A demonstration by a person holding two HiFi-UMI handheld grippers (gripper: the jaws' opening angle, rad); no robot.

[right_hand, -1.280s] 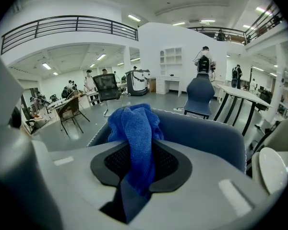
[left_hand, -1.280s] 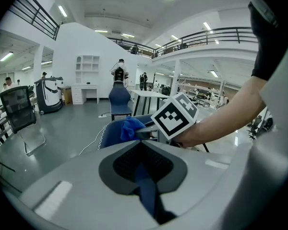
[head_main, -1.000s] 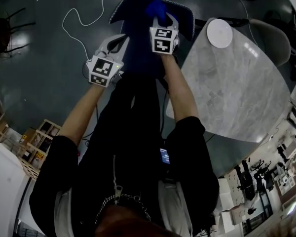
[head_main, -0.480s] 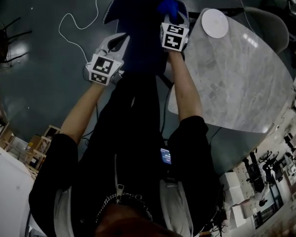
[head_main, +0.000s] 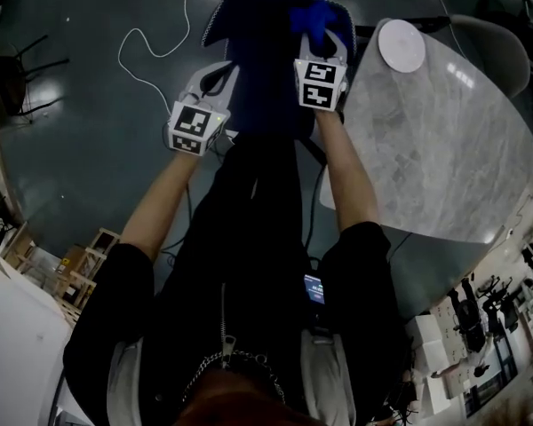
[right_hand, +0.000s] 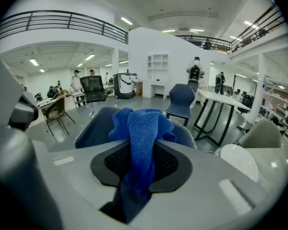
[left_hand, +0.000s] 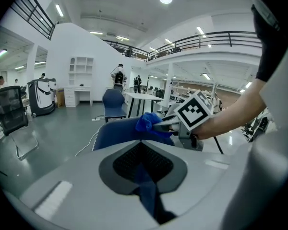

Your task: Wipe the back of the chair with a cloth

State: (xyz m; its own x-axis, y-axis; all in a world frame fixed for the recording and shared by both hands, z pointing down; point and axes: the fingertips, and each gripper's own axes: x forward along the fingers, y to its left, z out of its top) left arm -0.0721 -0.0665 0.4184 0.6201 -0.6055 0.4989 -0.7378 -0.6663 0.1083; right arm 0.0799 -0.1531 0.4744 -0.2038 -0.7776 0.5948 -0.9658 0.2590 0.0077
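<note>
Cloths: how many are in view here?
1: a blue cloth, in the jaws of the right gripper, atop the chair back. The left gripper grips the chair back itself.

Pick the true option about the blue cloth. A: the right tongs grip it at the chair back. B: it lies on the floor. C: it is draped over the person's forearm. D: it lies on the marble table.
A: the right gripper view shows the fuzzy blue cloth pinched in the right tongs, bunched at the top of the blue padded chair back.
</note>
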